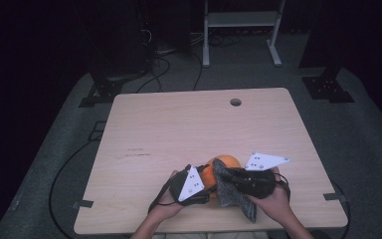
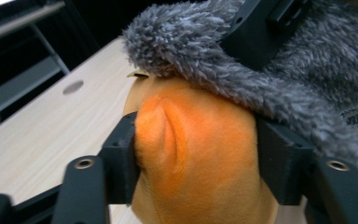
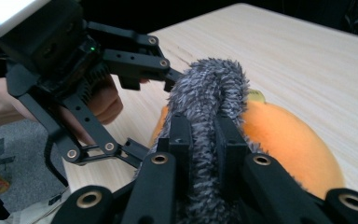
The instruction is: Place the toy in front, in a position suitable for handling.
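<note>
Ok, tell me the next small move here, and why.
Probably draw the grey fuzzy cloth further over the orange plush with the right hand-held gripper: it is clamped on the cloth, which drapes over one side only, while the left hand-held gripper pinches the plush steady.

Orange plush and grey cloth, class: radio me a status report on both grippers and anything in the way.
Left gripper shut on orange plush. Right gripper shut on grey fuzzy cloth, draped over the plush. Table bare around them, nothing in the way.
</note>
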A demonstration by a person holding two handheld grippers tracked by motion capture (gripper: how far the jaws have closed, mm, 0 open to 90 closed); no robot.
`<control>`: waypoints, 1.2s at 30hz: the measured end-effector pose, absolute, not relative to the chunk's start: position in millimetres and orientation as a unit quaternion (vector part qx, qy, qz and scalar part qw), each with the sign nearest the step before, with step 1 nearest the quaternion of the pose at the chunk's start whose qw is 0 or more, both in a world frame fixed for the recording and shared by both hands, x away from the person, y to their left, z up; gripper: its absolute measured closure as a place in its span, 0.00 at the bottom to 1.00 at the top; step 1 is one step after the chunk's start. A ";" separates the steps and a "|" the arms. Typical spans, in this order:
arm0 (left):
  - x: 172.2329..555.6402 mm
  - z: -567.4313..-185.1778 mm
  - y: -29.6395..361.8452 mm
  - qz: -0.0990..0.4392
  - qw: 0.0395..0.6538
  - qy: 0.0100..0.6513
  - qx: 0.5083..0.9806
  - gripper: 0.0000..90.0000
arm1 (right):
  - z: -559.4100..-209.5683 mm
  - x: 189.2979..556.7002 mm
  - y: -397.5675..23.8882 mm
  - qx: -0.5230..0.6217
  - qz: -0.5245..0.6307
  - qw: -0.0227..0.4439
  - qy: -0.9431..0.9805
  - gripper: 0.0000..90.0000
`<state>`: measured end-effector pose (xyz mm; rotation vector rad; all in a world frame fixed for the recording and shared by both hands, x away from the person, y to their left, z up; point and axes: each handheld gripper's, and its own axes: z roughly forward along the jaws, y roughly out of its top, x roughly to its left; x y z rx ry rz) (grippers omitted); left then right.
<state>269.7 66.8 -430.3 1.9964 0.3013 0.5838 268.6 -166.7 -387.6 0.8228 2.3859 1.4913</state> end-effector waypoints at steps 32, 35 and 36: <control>284.0 -436.4 94.7 0.164 0.506 0.198 0.824 0.40 | -417.1 287.9 -193.8 0.353 0.484 0.097 0.795 0.88; 283.1 -437.0 92.4 0.165 0.505 0.189 0.826 0.40 | -413.8 285.5 -192.3 0.352 0.490 0.093 0.792 0.88; 282.9 -437.5 91.8 0.166 0.506 0.186 0.826 0.40 | -410.6 283.2 -189.1 0.343 0.496 0.095 0.792 0.88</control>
